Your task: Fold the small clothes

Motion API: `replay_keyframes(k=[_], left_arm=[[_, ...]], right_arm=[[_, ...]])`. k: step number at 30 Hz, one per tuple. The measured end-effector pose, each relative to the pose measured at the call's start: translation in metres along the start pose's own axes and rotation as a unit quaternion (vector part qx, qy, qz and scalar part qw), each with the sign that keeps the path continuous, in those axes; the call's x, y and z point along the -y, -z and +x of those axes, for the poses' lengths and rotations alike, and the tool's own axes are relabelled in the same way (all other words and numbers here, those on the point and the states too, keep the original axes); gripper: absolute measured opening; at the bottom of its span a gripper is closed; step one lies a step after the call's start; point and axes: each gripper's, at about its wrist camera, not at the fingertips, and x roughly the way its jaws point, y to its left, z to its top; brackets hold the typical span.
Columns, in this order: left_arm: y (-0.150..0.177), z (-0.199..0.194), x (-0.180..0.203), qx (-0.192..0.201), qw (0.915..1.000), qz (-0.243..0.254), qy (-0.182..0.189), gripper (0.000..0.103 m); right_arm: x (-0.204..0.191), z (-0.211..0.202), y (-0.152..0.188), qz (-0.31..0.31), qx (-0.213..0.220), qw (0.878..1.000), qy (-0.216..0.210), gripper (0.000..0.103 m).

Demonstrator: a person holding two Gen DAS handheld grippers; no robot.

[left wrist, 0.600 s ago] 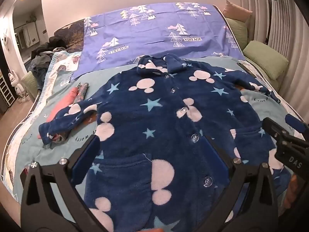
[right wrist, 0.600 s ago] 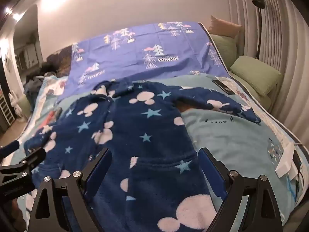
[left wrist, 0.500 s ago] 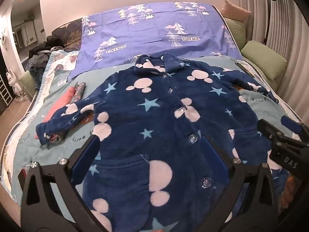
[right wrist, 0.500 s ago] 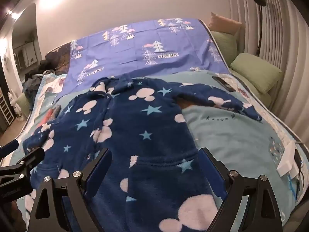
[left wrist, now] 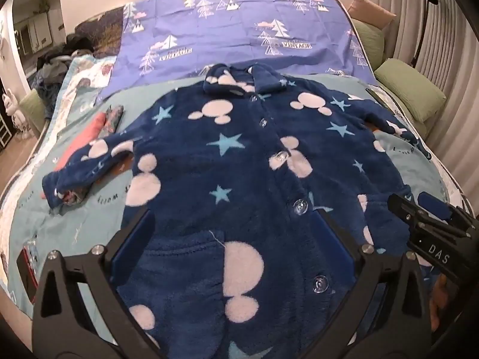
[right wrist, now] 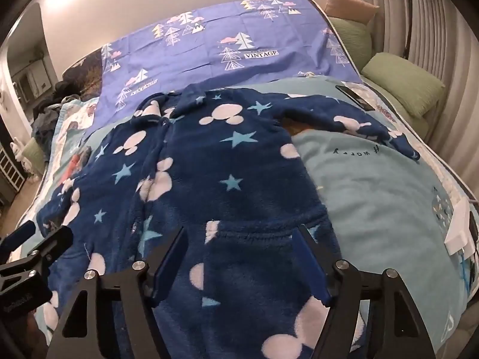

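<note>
A small navy fleece pyjama jacket (left wrist: 239, 161) with white mouse heads and light blue stars lies flat and buttoned on the bed, collar far, sleeves spread out; it also shows in the right wrist view (right wrist: 209, 179). My left gripper (left wrist: 233, 224) is open and empty, hovering over the jacket's lower left front by the pocket. My right gripper (right wrist: 239, 242) is open and empty over the lower right pocket. The right gripper also shows at the right edge of the left wrist view (left wrist: 431, 221), and the left gripper at the left edge of the right wrist view (right wrist: 33, 251).
The jacket lies on a light blue blanket (right wrist: 374, 185). A purple tree-print sheet (left wrist: 239, 30) covers the far bed. Red and patterned folded clothes (left wrist: 95, 125) lie at the left. Green pillows (right wrist: 404, 83) line the right side. A dark phone (right wrist: 353, 95) lies near them.
Both grippers have drawn back slightly toward the jacket's hem and tilted a little. The right gripper's fingers stand somewhat closer together than before. The jacket has not moved.
</note>
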Motion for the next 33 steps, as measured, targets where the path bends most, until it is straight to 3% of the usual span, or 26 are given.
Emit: replay_keyframes(k=[4, 7, 33], left_arm=[[0.001, 0.010, -0.004, -0.039, 0.9992, -0.010, -0.002, 0.102], [0.004, 0.011, -0.004, -0.047, 0.9988, -0.012, -0.002, 0.102], [0.000, 0.015, -0.005, -0.046, 0.9989, -0.010, 0.004, 0.102]], right_arm=[[-0.008, 0.001, 0.000, -0.023, -0.004, 1.000, 0.000, 0.072], [-0.011, 0.000, 0.000, -0.031, -0.006, 1.000, -0.002, 0.072], [-0.014, 0.008, -0.008, -0.026, -0.012, 1.000, 0.007, 0.072]])
